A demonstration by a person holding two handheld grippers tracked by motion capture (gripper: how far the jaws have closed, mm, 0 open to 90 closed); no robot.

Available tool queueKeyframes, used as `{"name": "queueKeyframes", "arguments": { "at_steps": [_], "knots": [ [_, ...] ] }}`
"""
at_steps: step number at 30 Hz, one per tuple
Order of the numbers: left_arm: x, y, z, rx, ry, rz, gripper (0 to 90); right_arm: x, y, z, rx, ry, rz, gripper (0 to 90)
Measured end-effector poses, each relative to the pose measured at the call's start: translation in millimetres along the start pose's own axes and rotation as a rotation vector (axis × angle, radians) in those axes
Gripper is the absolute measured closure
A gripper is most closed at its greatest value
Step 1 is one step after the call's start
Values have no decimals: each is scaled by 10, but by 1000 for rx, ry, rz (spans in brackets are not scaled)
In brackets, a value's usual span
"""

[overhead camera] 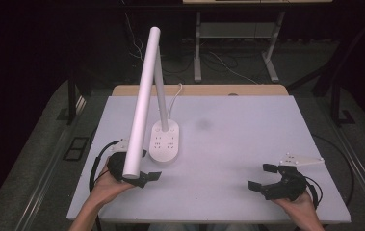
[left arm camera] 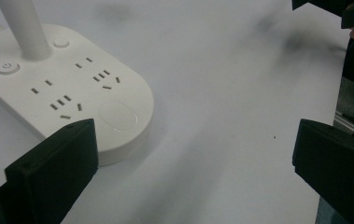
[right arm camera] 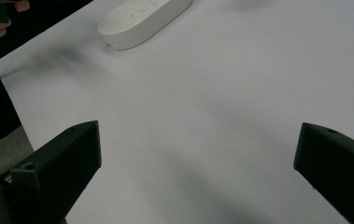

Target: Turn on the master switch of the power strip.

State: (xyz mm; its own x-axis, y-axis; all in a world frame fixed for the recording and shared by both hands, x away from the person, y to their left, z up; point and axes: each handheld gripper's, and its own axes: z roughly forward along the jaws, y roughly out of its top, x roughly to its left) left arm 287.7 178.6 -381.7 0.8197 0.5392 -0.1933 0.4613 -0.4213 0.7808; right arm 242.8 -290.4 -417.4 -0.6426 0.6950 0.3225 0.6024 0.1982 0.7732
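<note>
The white desk lamp stands left of centre on the white table, its base carrying sockets (and a power button), its tube head slanting toward the near side. The left gripper lies just near of the base, jaws wide apart, empty. The right gripper rests near right, likewise spread.
</note>
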Motion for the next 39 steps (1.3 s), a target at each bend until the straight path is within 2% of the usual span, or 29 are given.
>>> {"name": "queueKeyframes", "arguments": {
  "at_steps": [20, 27, 39],
  "knots": [
    [207, 130, -66, 14, 29, -21, 0, -27, -5, -19, -12, -15, -4, 2],
    [279, 242, -105, 39, 44, -5, 0, -34, -11, -26, -13, -16, 3, 2],
    [429, 436, -190, 52, 76, 2, 1, -47, -17, -31, -16, -22, 5, 2]
  ]
}}
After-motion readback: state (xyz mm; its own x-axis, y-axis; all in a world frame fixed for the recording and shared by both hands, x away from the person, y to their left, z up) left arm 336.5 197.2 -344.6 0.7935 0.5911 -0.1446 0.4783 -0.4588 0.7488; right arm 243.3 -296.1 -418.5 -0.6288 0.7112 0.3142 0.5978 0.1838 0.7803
